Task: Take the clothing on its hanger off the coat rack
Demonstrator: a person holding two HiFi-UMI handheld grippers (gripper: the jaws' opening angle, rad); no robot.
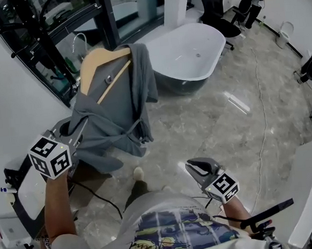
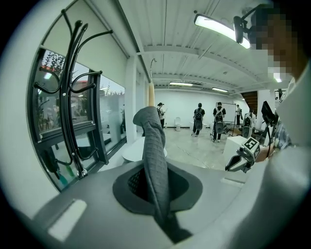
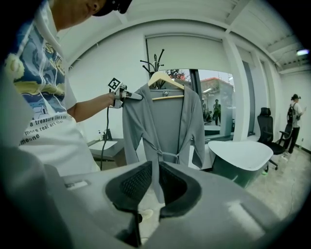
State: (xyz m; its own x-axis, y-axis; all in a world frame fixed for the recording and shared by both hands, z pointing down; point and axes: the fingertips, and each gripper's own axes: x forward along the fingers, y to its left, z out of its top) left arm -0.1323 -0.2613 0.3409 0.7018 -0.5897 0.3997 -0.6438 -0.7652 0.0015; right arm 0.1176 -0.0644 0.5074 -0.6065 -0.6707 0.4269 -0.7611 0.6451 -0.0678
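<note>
A grey robe point(image 1: 117, 111) hangs on a wooden hanger point(image 1: 100, 64) in front of me. My left gripper point(image 1: 73, 137) is shut on the robe's shoulder cloth point(image 2: 156, 160), and holds robe and hanger up. In the left gripper view the hanger's metal hook point(image 2: 152, 63) is in free air, apart from the black coat rack point(image 2: 73, 97). In the right gripper view the robe point(image 3: 163, 116) faces me, with the left gripper point(image 3: 129, 95) at its shoulder. My right gripper point(image 1: 194, 166) is low and to the right, away from the robe. Its jaws stand a narrow gap apart with nothing between them.
The coat rack point(image 1: 32, 26) stands by the dark window frame at the upper left. A white bathtub point(image 1: 193, 54) lies beyond the robe, with a black office chair point(image 1: 214, 4) behind it. A cable point(image 1: 262, 113) runs across the floor. Several people point(image 2: 199, 119) stand far off.
</note>
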